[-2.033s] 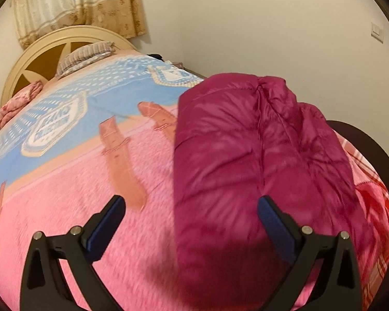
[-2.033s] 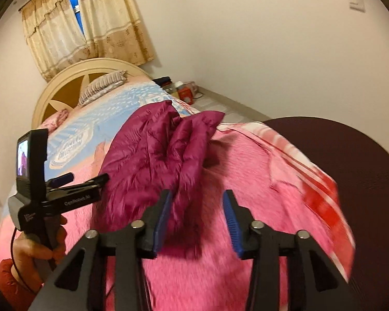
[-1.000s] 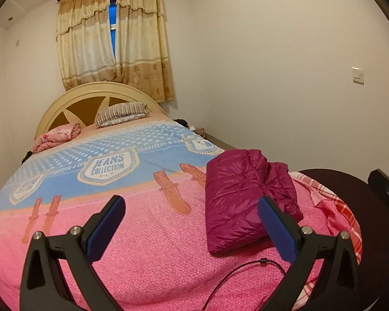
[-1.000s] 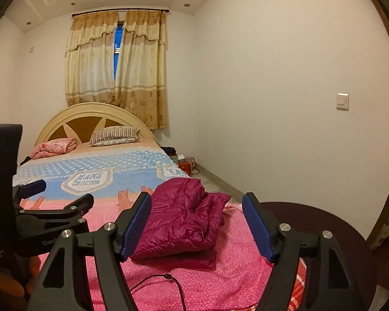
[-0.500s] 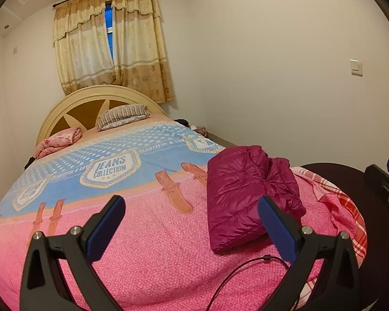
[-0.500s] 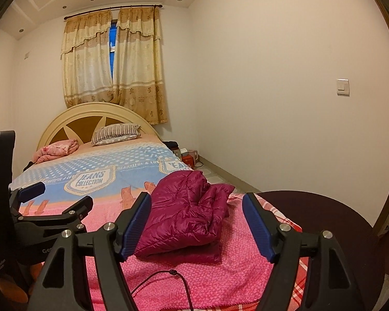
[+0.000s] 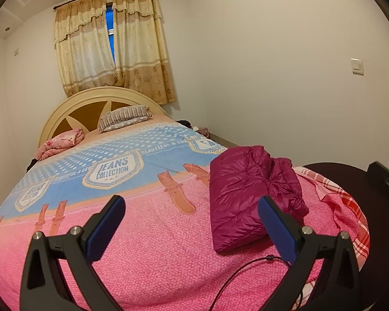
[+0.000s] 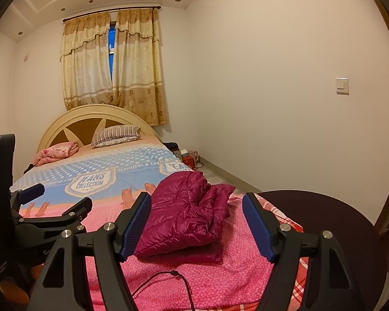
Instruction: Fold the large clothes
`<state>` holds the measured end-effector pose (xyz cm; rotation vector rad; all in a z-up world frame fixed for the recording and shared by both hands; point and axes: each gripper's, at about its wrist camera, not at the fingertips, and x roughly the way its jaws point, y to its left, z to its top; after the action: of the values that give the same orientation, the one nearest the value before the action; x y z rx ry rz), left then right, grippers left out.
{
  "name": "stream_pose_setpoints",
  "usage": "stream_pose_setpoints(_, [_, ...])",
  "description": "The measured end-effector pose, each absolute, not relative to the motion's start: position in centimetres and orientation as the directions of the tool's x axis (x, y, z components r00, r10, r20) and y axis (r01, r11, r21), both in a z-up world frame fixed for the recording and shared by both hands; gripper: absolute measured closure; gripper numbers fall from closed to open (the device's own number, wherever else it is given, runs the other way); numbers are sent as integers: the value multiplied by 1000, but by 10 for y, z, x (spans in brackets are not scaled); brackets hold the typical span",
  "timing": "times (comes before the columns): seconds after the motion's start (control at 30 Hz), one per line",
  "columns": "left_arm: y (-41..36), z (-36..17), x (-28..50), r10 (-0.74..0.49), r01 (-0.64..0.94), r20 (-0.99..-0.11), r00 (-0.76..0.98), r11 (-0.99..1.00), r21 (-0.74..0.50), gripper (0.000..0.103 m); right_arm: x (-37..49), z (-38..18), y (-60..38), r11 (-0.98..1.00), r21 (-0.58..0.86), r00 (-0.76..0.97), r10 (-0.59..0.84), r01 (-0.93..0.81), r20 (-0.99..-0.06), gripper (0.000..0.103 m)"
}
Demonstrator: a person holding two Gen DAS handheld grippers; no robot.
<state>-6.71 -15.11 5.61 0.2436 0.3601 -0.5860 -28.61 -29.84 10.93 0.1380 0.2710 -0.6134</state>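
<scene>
**Observer:** What do you have closest to you?

**Operator:** My left gripper [image 7: 190,223] and right gripper [image 8: 196,225], both with jaws spread wide and nothing between the pads. They hang above the near end of the bed [image 7: 147,254], clear of the cloth. Just beneath them a thin black cable [image 8: 166,282] trails across the pink bedspread [image 8: 220,280].

**Observer:** And the garment?

**Operator:** The magenta puffer jacket [image 7: 243,197] lies folded into a thick bundle on the right side of the bed, close to the right edge, with a red checked cloth [image 7: 345,204] just beyond it at the corner. I judge the fold done or nearly so.

**Observer:** What worries you?

**Operator:** Three things. The padding is springy and slick, so I think the upper layer could puff up and slide open with nothing pressing on it. The bundle sits near the edge, so a careless nudge from my right side might push it toward the dark round footboard [image 8: 337,223]. And if I reach in low, a finger could catch that cable and drag it across the jacket.

**Observer:** Anything farther back?

**Operator:** Only the striped pillow [image 7: 124,119], a pink folded blanket [image 7: 61,142] and the curtains [image 7: 114,49], all well apart from my work.
</scene>
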Motion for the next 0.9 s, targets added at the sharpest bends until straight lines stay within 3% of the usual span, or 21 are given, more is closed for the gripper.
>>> stream_pose_setpoints(0.9, [-153, 54, -58, -451, 549, -427, 784, 824, 139, 0, -288, 109, -299, 803, 49, 779, -559, 594, -283, 30])
